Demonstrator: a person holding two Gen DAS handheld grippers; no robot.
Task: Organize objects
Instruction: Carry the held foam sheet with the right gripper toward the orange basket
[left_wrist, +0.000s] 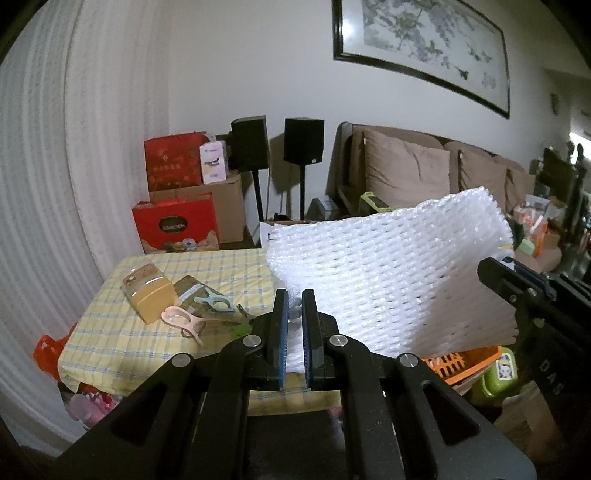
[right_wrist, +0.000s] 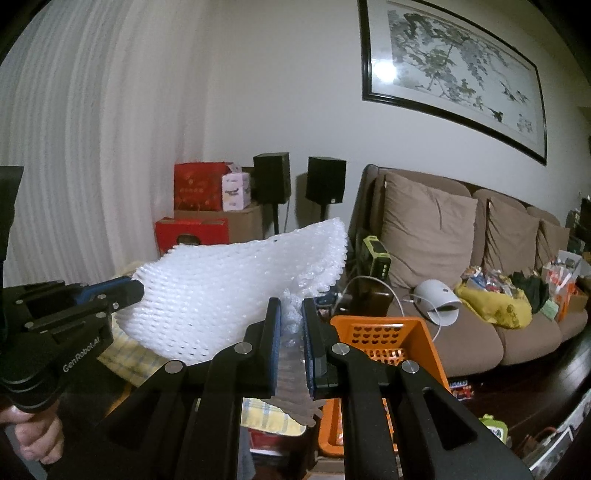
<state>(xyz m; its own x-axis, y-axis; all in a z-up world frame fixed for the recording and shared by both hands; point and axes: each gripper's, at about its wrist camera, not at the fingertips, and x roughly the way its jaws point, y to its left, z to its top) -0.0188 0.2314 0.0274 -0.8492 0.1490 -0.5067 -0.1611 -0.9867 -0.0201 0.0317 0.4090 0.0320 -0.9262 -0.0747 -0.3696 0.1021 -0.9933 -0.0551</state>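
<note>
Left claw and right claw are each clamped on an edge of the white bubble wrap, a dimpled, flexible sheet held slack above the checked desk, left of the perforated orange basket.

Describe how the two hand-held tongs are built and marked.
Both tongs are matte black metal. The left tongs and right tongs each have two flat fingers lined with blue pads, driven by slotted link arms joined by round silver pins. White lettering reading GenRobot.AI runs along the left one's body.
</note>
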